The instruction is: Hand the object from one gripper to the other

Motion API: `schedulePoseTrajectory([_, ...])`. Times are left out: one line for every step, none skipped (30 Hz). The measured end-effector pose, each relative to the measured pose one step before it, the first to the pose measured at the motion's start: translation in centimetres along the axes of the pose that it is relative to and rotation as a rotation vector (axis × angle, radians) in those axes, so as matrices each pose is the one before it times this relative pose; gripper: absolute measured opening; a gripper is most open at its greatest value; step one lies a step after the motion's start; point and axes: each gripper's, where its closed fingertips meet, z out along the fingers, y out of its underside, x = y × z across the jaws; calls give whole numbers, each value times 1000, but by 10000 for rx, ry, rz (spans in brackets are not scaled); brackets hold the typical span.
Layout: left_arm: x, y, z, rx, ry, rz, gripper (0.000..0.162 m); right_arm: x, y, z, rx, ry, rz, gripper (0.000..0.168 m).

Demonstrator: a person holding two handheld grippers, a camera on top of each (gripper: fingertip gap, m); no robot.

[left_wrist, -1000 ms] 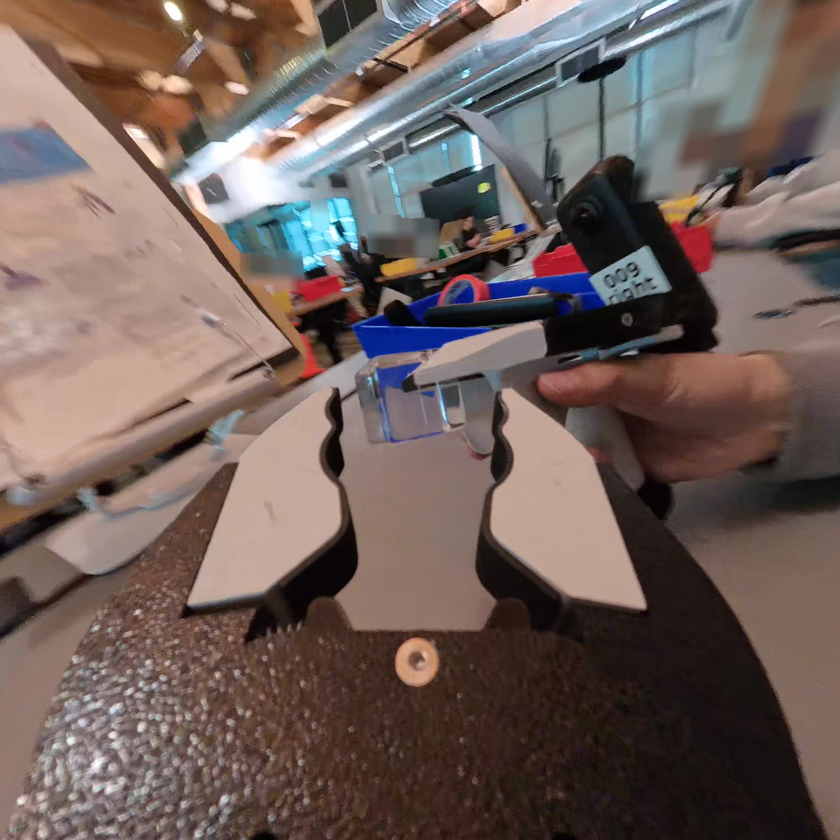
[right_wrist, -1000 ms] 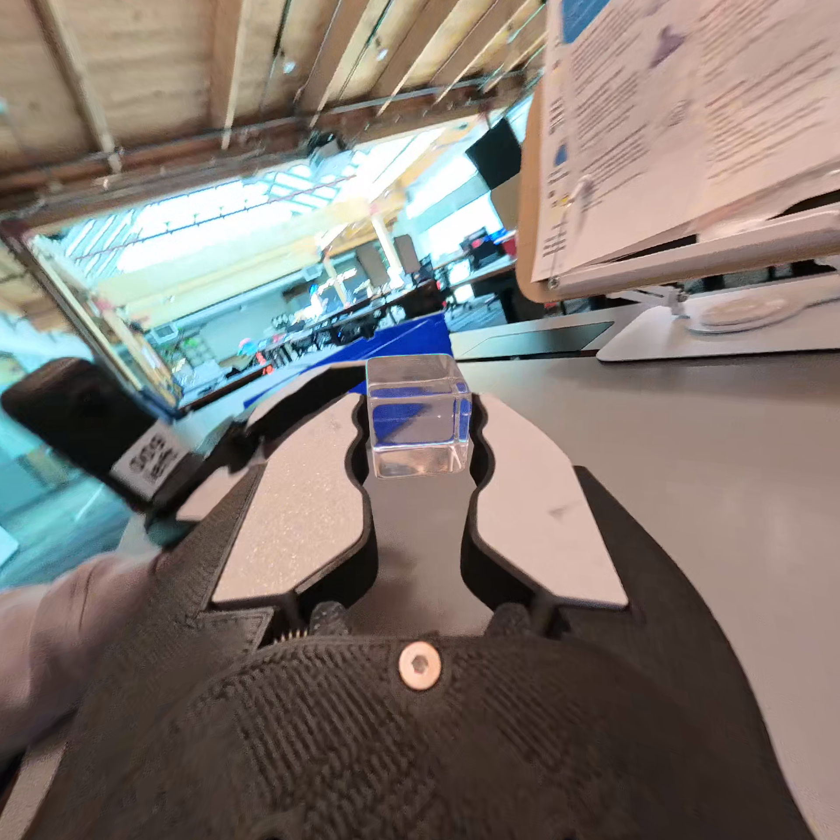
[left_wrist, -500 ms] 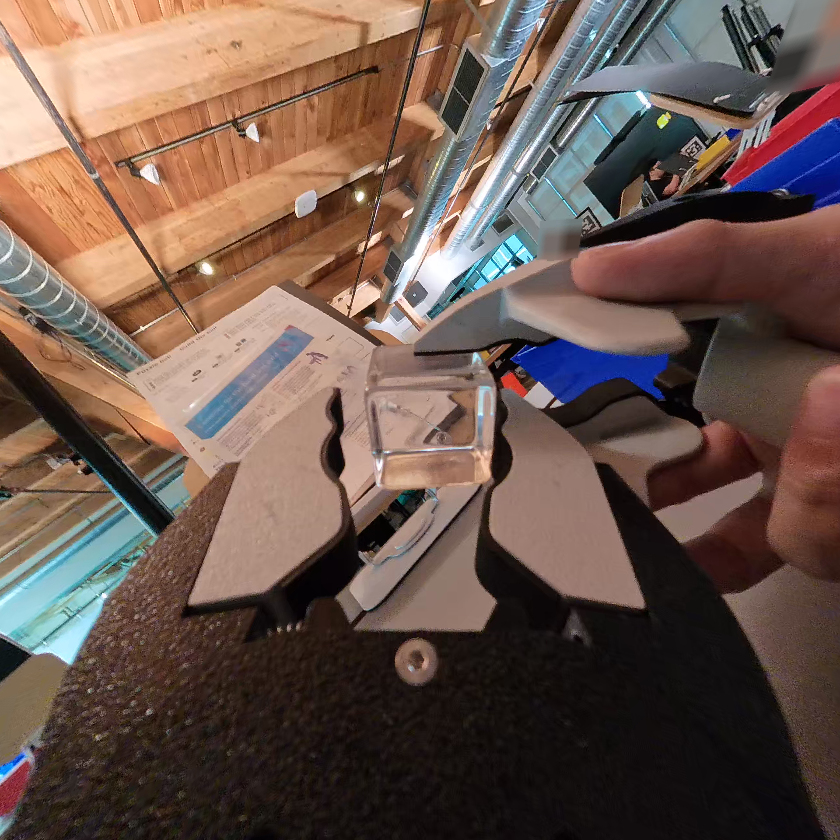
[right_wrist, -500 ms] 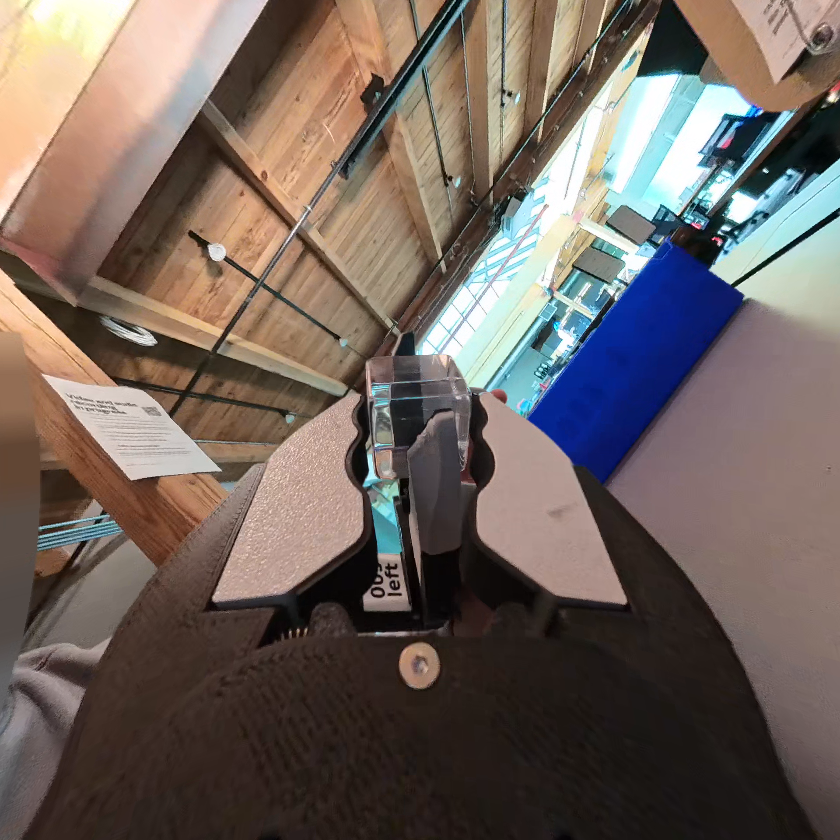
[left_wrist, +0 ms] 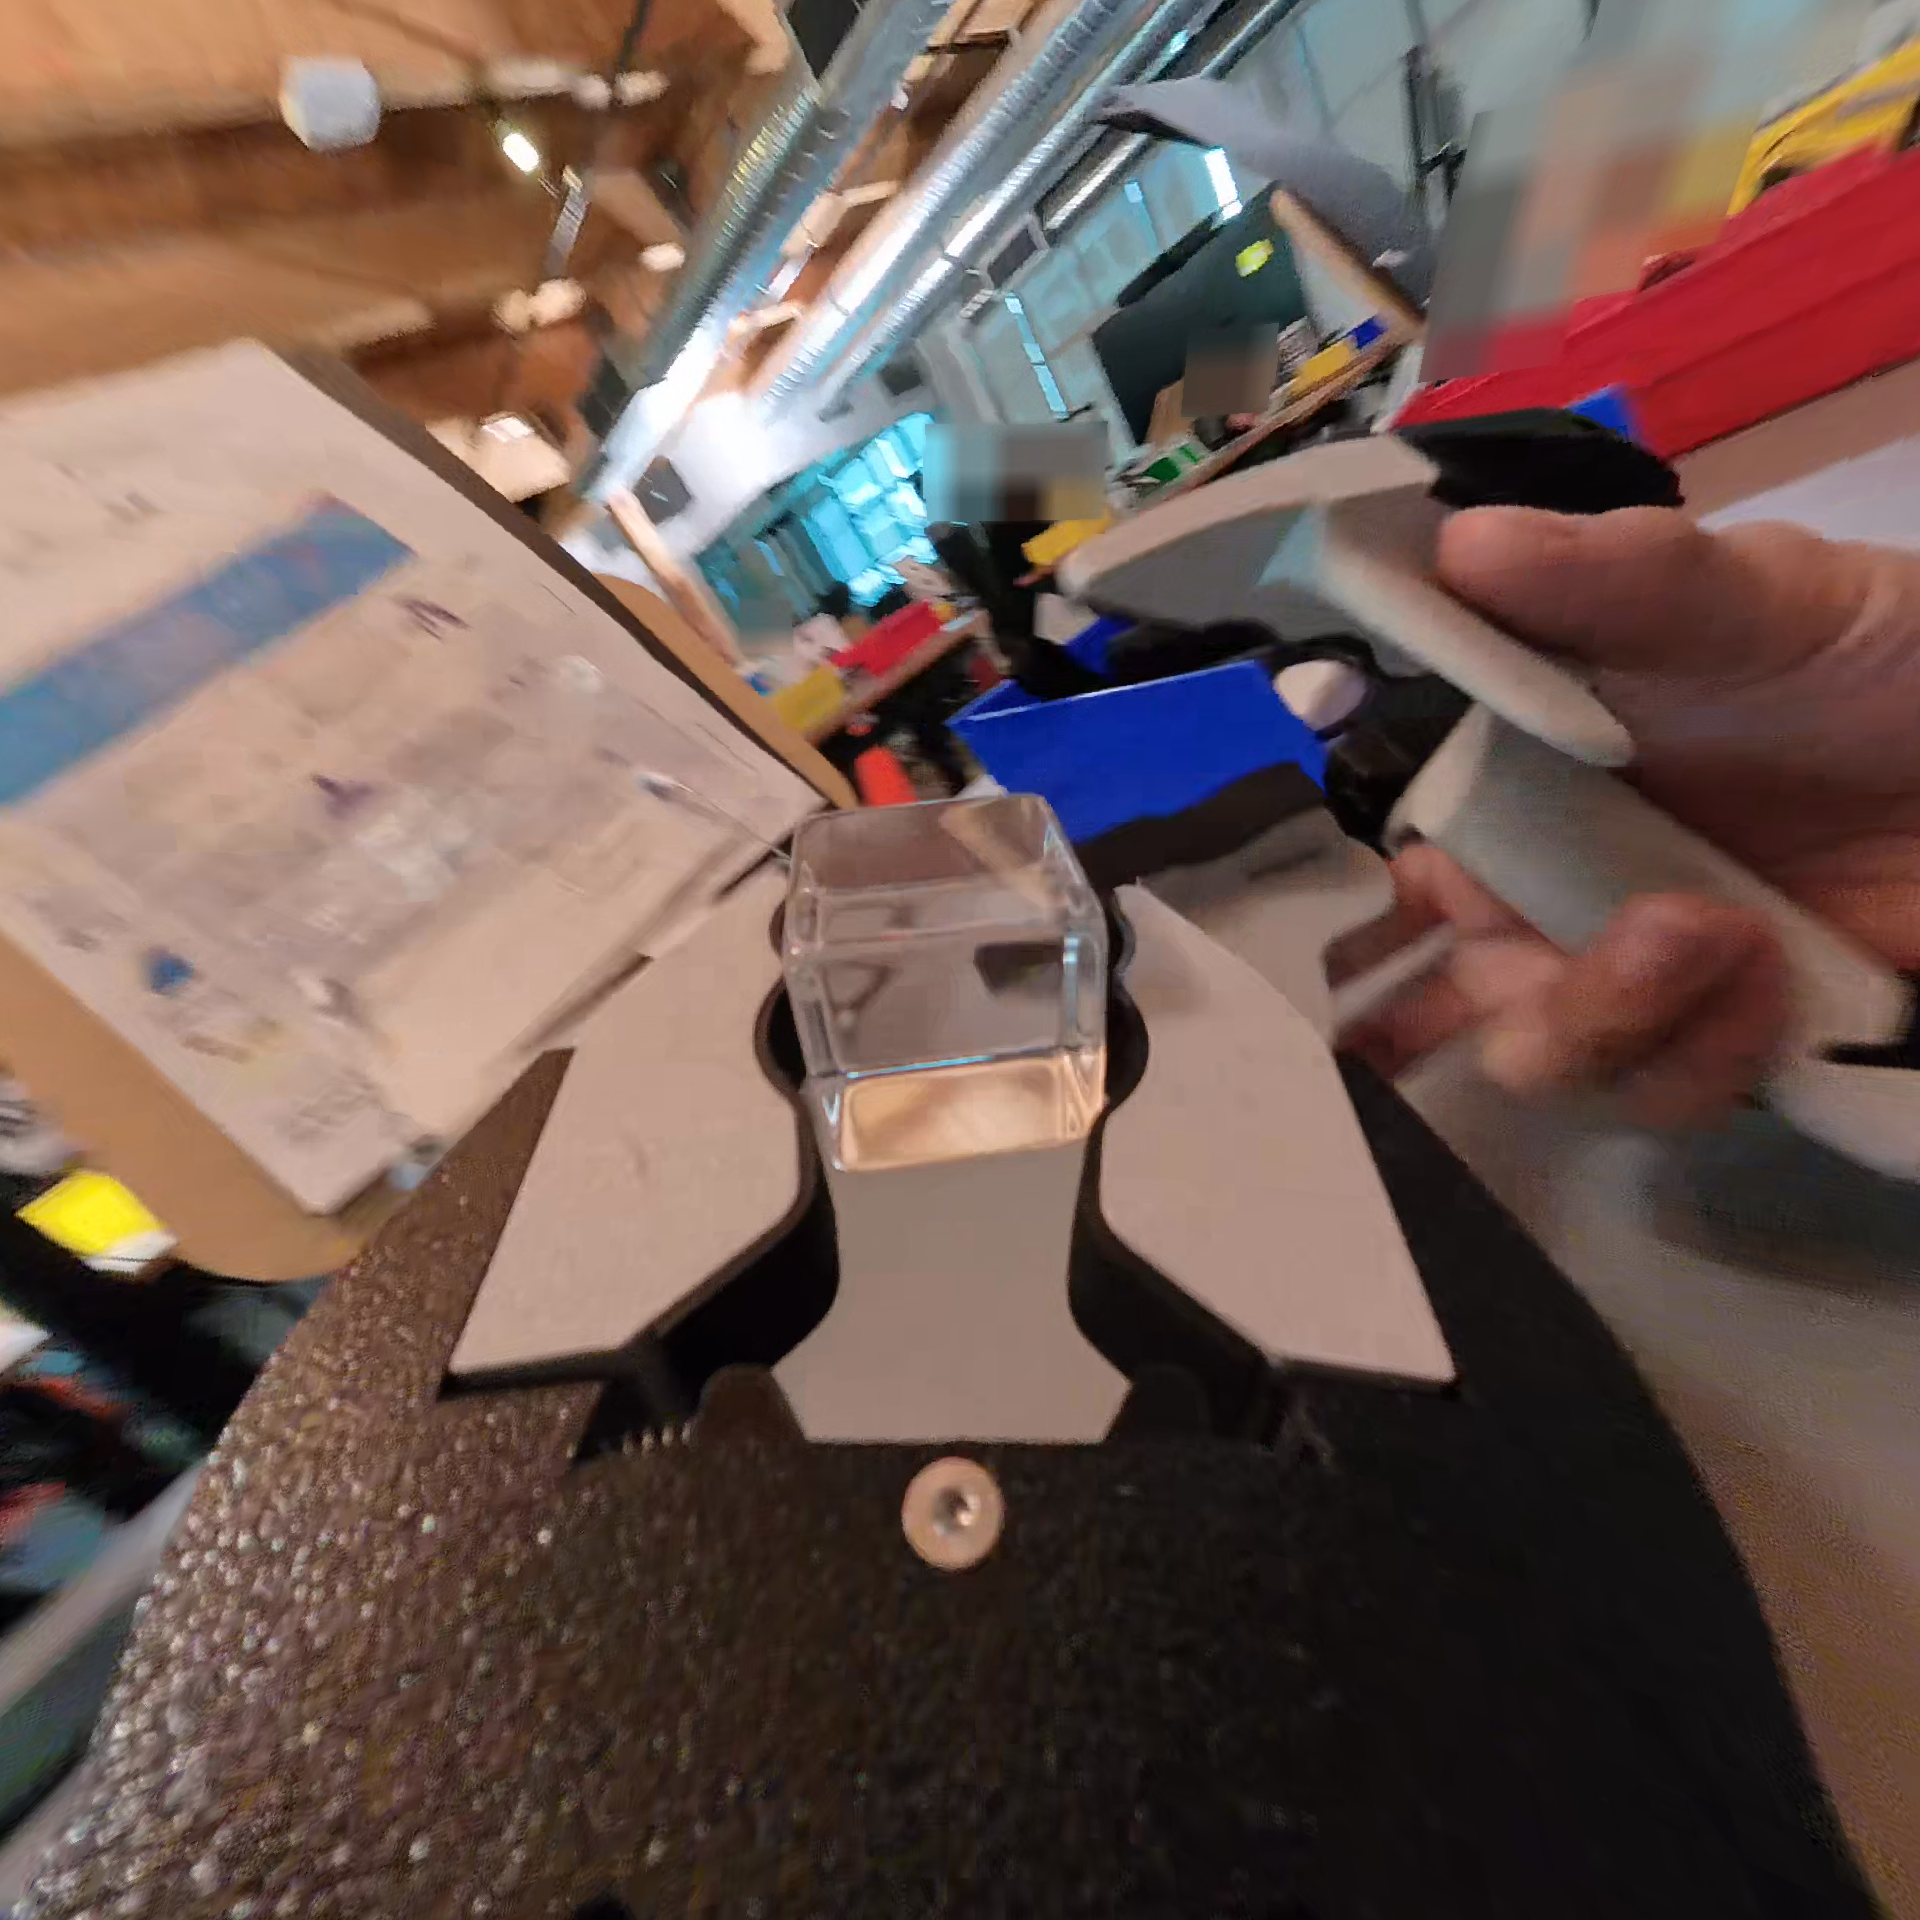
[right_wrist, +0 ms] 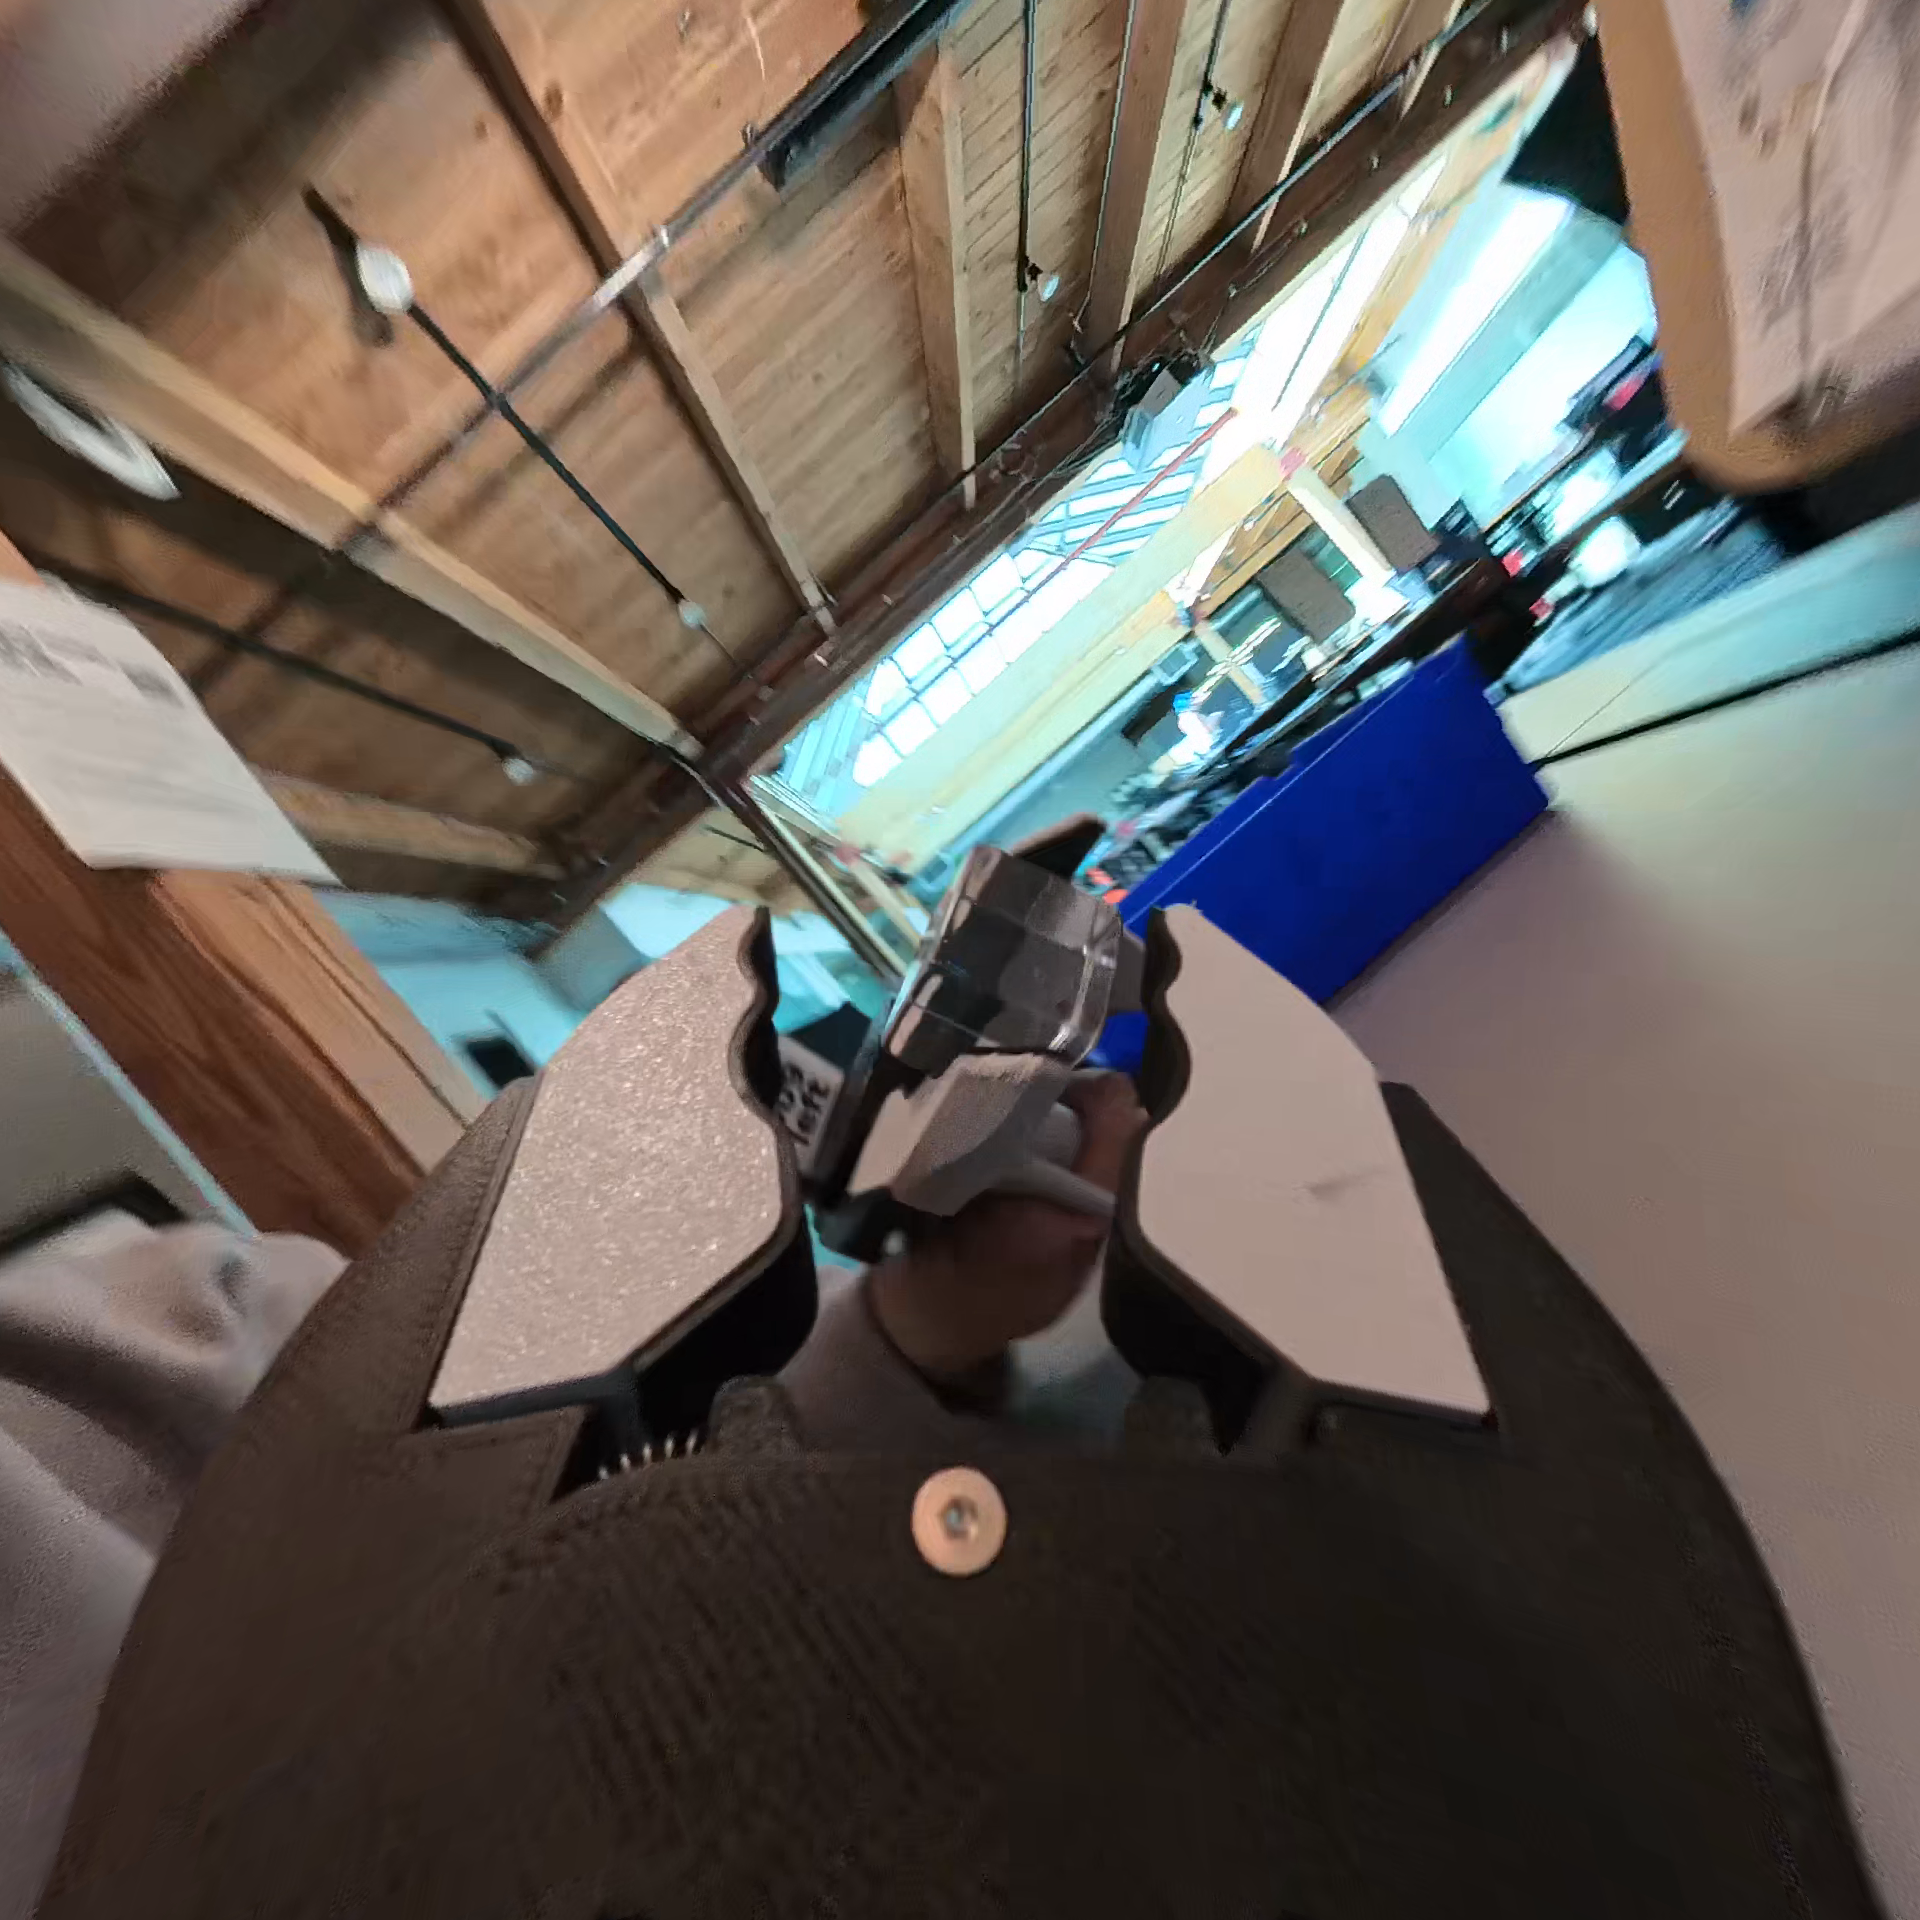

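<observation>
Half a second earlier my right claw had been clamped on the clear cube; now its fingers stood wide apart, and the cube sat pinched between the tips of my left claw, lifted clear of the counter. In the right wrist view the cube hung between the spread fingers, seemingly touching neither.

I judged it a solid, rigid block, heavy for its size, with slick polished faces that could slide out of a loose pinch. Flat opposite faces were the place to grip, squarely, away from the bevelled edges.

Nearby were a blue bin, red bins beyond it, and a paper sheet on a board at my left. Only my right hand, close beside the cube, crowded the space.
</observation>
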Motion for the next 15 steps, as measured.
schedulePoseTrajectory([218, 173, -164, 11, 686, -874, 53, -181, -379, -308, -258, 163, -1074, 71])
schedulePoseTrajectory([406, 67, -199, 44, 835, -1002, 53, -138, -68, -251, -447, 169, -1256, 78])
schedulePoseTrajectory([361, -49, -210, 110, 811, -1152, 53, -105, 288, -238, -633, 166, -1429, 86])
schedulePoseTrajectory([303, -84, -194, 111, 761, -1203, 52, -39, 517, -229, -704, 197, -1545, 92])
schedulePoseTrajectory([226, -3, -175, 16, 686, -1174, 52, -43, 549, -208, -625, 216, -1534, 99])
schedulePoseTrajectory([211, 153, -128, -122, 653, -1150, 52, -133, 621, -128, -554, 187, -1525, 102])
schedulePoseTrajectory([238, 282, -72, -237, 615, -1109, 53, -108, 760, -40, -602, 237, -1573, 102])
schedulePoseTrajectory([312, 293, -29, -237, 581, -953, 53, -79, 657, 52, -538, 337, -1574, 103])
schedulePoseTrajectory([380, 294, 21, -193, 527, -785, 53, -124, 471, 148, -414, 377, -1536, 105])
schedulePoseTrajectory([372, 306, 87, -187, 449, -663, 53, -261, 409, 204, -390, 302, -1440, 107])
schedulePoseTrajectory([427, 335, 160, -200, 439, -527, 53, -412, 370, 259, -375, 159, -1198, 107])
schedulePoseTrajectory([491, 447, 188, -255, 460, -443, 53, -426, 163, 290, -272, 75, -794, 106])
schedulePoseTrajectory([339, 528, 239, -323, 335, -382, 53, -378, -207, 247, -39, 6, -383, 107])
schedulePoseTrajectory([176, 571, 249, -336, 208, -294, 53, -274, -616, 143, 225, -7, -120, 107])
schedulePoseTrajectory([234, 555, 255, -308, 252, -170, 52, -174, -786, 66, 345, 5, -24, 107])
